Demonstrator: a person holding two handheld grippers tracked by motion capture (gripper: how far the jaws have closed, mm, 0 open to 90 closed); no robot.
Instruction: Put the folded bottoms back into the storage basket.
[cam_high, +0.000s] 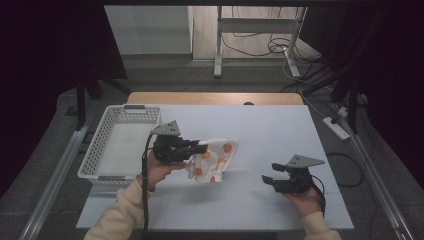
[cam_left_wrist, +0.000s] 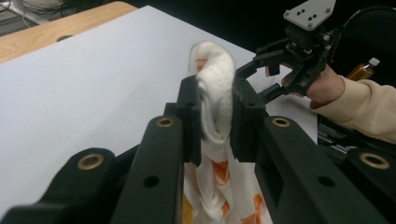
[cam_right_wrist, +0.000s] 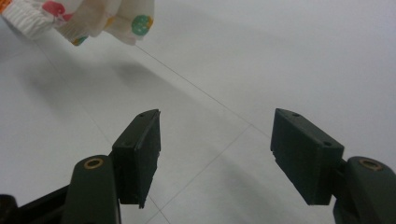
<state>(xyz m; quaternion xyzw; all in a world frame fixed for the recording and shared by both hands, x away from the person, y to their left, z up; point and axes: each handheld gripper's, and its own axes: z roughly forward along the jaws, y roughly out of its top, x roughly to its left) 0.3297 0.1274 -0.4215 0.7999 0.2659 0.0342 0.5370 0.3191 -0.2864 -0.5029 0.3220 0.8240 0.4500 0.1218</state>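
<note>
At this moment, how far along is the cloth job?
Done: left tongs are shut on the white cloth with orange spots, its lower edge hanging near the table. In hand: holding it up beside the white plastic basket. Left: basket has no cloth inside; right tongs open, idle.

A white slotted basket (cam_high: 107, 145) sits on the tabletop (cam_high: 270, 125) just left of the left claw. An amber bottle (cam_left_wrist: 363, 70) stands beyond the right claw.

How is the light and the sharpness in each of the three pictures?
High view: the white table is lit, the surroundings dark, and the cloth casts a soft shadow. Left gripper view: the near jaws are blurred, the right gripper sharper. Right gripper view: even light, cloth slightly soft.
</note>
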